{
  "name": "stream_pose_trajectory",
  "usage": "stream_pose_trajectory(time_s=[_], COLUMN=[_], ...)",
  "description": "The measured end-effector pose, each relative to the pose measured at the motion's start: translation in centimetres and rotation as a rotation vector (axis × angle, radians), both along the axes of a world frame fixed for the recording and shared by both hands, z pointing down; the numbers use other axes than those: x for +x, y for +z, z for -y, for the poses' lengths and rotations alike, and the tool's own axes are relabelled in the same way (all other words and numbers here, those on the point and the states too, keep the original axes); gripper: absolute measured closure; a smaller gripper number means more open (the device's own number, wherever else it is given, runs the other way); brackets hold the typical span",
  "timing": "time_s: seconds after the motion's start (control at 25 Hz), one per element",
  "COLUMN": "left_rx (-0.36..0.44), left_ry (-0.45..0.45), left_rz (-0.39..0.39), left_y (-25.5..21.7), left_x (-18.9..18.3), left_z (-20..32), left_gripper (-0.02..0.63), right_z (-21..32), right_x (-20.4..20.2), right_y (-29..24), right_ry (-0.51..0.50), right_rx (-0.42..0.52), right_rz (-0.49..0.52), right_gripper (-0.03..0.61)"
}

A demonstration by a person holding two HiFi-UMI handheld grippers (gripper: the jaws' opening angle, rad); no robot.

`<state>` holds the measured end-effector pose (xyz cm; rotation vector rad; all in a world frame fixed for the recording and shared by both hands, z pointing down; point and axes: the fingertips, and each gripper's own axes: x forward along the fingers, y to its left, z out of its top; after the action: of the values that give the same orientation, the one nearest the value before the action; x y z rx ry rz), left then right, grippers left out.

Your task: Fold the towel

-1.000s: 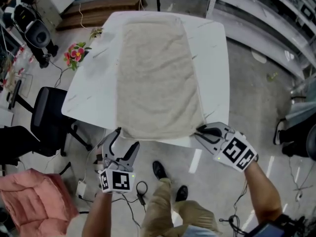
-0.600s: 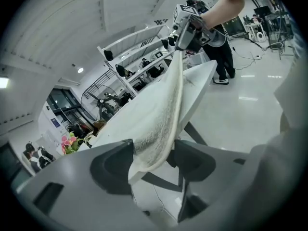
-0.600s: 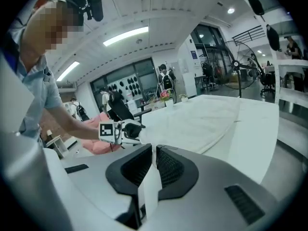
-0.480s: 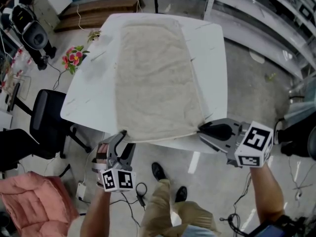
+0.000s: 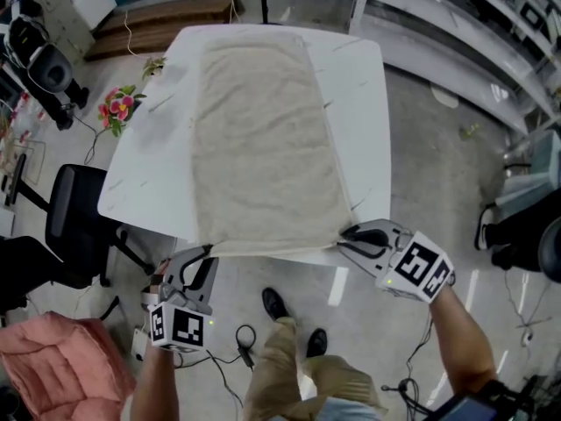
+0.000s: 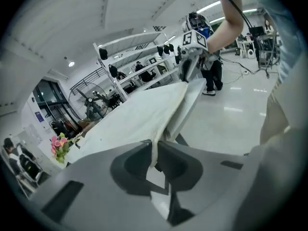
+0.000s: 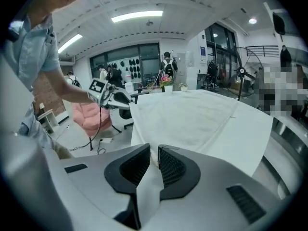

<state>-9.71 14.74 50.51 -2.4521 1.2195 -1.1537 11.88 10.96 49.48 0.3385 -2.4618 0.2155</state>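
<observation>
Towel point(image 5: 259, 139): lies spread out flat on the white bench point(image 5: 368, 103) | left gripper point(image 5: 207, 251): jaws closing on the towel's near left corner, cloth between them | right gripper point(image 5: 344, 233): jaws opening a little, near right corner between them | near edge: stretched from one gripper to the other

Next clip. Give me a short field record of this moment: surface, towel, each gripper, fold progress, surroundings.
surface: white table
towel: beige towel, spread flat lengthwise on the table
left gripper: left gripper, jaws closing on the towel's near left corner
right gripper: right gripper, jaws opening slightly, near right corner pinched between them
fold progress: not yet begun; near edge stretched between the two grippers
surroundings: black chair and flowers left of the table
</observation>
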Motion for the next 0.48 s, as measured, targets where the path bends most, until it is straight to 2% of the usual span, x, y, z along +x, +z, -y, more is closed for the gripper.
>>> stream_pose_trajectory(time_s=[0.04,0.12,0.2,0.32,0.48], left_rx=[-0.017,-0.051,-0.069,-0.085,-0.115], left_ry=[-0.004,-0.009,-0.009,0.003,-0.007], left_rz=[-0.018,-0.045,-0.053,-0.061,-0.130], left_y=[-0.5,-1.3,-2.1,-2.5,-4.0], left_x=[-0.1,0.0,0.2,0.4,0.5], left_z=[0.1,0.4,0.8,1.2,1.8], left_gripper=[0.577,0.577,0.577,0.577,0.577], right_z=[-0.2,-0.9,-1.7,-1.6,-0.1], right_x=[-0.1,-0.4,-0.6,-0.3,0.0], right_y=[0.5,1.3,1.8,2.2,1.8], right_ry=[-0.008,-0.042,-0.095,-0.156,-0.130], right_rx=[0.015,0.047,0.099,0.197,0.235], right_rz=[-0.013,-0.039,-0.063,-0.113,-0.114], right_gripper=[0.502,0.407,0.369,0.365,0.377])
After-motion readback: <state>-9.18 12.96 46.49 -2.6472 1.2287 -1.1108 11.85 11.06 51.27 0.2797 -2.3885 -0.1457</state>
